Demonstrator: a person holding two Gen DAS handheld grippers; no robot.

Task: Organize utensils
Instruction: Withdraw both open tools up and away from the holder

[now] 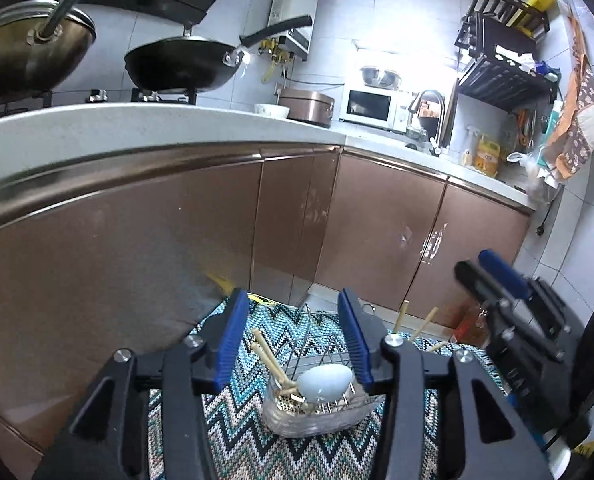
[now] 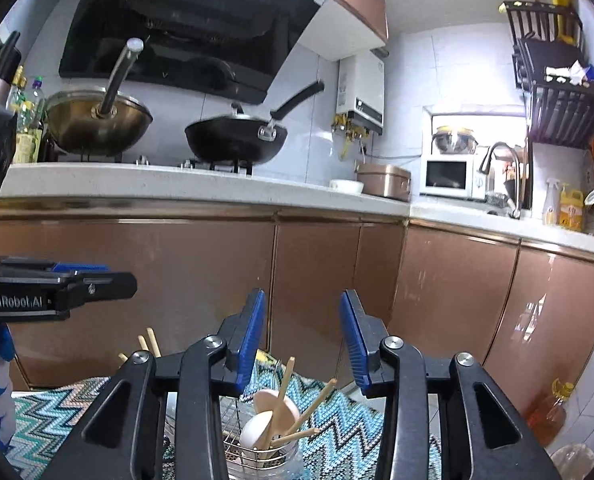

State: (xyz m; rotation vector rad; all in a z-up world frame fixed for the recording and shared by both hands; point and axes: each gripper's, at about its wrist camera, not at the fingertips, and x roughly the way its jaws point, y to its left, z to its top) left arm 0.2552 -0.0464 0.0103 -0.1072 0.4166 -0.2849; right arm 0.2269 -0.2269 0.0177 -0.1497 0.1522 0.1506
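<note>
Both the left gripper and right gripper stand spread and empty. The chopsticks and spoons already stand in the wire holder on the zigzag mat, so the sorting looks nearly or wholly finished.

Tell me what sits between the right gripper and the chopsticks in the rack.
Nothing visible does. The right gripper stands open above the wire rack, and the chopsticks poke up just below its fingers.
</note>
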